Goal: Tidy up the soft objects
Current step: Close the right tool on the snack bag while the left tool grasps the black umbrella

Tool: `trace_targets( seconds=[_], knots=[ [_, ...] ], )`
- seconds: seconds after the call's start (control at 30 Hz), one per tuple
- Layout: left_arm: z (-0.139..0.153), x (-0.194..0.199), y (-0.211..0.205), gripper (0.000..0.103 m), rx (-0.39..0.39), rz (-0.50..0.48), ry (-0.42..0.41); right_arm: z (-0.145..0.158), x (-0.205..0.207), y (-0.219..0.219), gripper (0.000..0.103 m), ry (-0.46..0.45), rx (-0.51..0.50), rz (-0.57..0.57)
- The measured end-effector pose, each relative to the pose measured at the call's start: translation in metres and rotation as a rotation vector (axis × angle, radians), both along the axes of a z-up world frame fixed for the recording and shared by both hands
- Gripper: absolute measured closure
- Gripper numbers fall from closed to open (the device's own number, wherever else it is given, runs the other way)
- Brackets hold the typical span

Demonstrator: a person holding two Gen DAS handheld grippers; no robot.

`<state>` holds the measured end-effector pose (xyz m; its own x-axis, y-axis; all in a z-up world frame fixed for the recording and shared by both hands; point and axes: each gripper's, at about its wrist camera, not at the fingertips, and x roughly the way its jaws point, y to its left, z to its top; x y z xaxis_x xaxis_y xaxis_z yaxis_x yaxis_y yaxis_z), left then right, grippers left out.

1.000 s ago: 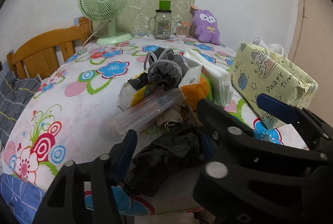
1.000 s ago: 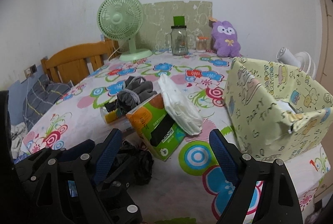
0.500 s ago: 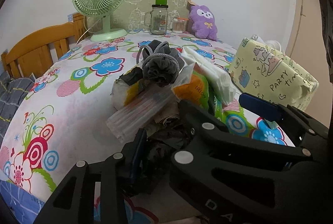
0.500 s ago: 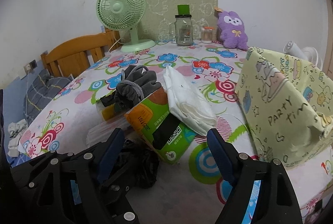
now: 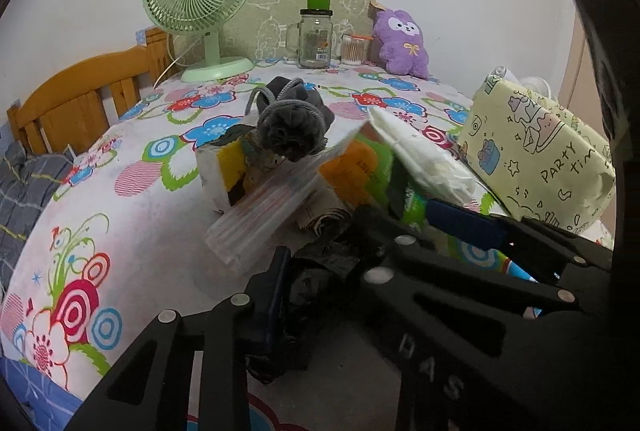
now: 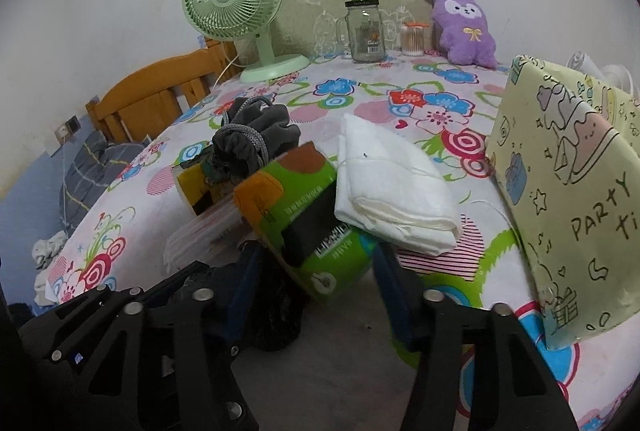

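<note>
Lying at the near edge of the floral tablecloth (image 5: 132,191), a heap of soft goods serves as the reference point: a green and orange packet (image 6: 308,215) with a folded white cloth (image 6: 392,199) leaning on its right side.

Right gripper (image 6: 316,295): its jaws have just been closing and now stand narrow, one blue pad on either side of the packet's near lower corner. Whether the pads actually press on the packet cannot be told from the right wrist view.

Left gripper (image 5: 320,271): its jaws have likewise just been closing. They now stand narrow about a crumpled black bag (image 5: 320,287) that lies just in front of the packet, on the near side. The left pad lies against the bag; the right pad is hidden behind the other gripper's frame, so a firm grip cannot be confirmed.

Left of the packet: a clear sleeve of straws (image 5: 260,219), tilted, resting on a white and yellow pack (image 5: 218,171). A grey drawstring pouch (image 5: 292,131) sits on top of that pack.

Right of the packet: a yellow "PARTY" printed box (image 6: 560,183), near but apart.

Well behind the packet, at the wall: green fan (image 6: 236,7), glass jar (image 6: 364,31), purple plush toy (image 6: 466,27).
</note>
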<state>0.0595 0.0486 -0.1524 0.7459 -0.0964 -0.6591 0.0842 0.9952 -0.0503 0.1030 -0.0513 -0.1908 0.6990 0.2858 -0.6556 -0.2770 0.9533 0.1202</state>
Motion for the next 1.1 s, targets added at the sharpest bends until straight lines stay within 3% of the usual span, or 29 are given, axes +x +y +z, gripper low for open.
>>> trace_targets(
  seconds=[0.2, 0.33, 1.1],
  knots=[
    [0.002, 0.001, 0.0, 0.072, 0.005, -0.003, -0.002, 0.001, 0.001, 0.002, 0.074, -0.002, -0.005, 0.017],
    [0.004, -0.001, -0.002, 0.075, 0.01, -0.003, -0.006, 0.003, 0.0, 0.001, 0.078, -0.005, 0.001, 0.024],
    [0.061, -0.007, -0.005, 0.076, -0.003, -0.001, -0.099, 0.064, -0.01, -0.003, 0.079, -0.097, -0.001, 0.029]
  ],
)
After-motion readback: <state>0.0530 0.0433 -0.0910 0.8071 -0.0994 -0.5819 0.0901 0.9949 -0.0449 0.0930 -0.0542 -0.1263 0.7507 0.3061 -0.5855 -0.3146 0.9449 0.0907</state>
